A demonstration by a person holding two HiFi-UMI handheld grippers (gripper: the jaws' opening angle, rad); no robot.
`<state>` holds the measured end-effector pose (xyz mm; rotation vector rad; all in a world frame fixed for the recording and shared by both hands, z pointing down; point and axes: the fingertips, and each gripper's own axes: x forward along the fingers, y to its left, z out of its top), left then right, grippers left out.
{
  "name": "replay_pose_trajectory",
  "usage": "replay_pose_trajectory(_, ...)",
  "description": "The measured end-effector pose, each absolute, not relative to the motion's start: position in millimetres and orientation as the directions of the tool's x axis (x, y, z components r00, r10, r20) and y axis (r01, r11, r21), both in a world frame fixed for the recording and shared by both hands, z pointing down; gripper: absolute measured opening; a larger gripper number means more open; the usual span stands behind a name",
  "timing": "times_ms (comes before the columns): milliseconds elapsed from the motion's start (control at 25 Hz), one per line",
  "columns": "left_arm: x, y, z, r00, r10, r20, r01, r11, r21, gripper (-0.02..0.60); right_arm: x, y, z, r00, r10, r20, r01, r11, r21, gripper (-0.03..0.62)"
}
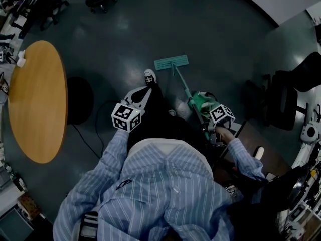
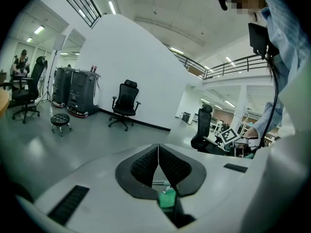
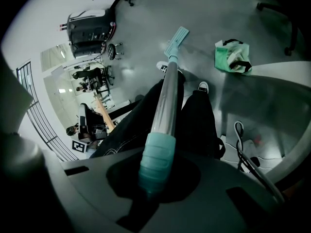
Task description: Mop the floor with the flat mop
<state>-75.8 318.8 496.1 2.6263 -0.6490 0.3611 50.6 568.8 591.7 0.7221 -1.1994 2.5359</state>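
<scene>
Gripping: right gripper (image 3: 154, 178), jaws clamped on the teal grip (image 3: 156, 161)
Mop handle (image 3: 167, 93): runs straight out from those jaws, slanting down to the floor (image 1: 125, 39)
Shoes (image 3: 201, 87): 2, either side of the handle
Mop head (image 1: 171, 62): flat on the floor, well beyond the jaws
Bag (image 3: 232, 56): green, right of the handle
Left gripper (image 2: 158, 165): jaws together, pads touching
Chair (image 2: 125, 106): well ahead of the left jaws

Head view looks steeply down, sharing the flat mop (image 1: 171, 63) with the downward-aimed right gripper view.
</scene>
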Motion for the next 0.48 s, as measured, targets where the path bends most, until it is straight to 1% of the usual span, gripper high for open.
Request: replay_pose_trajectory(480, -65.6, 326.9, 497.8, 0.862, -0.363, 0.353, -0.476, -0.819, 0.320, 0.006, 49.0, 569.9, 593.9, -0.848, 0.007, 0.530, -0.415, -0.630, -0.656, 0.012)
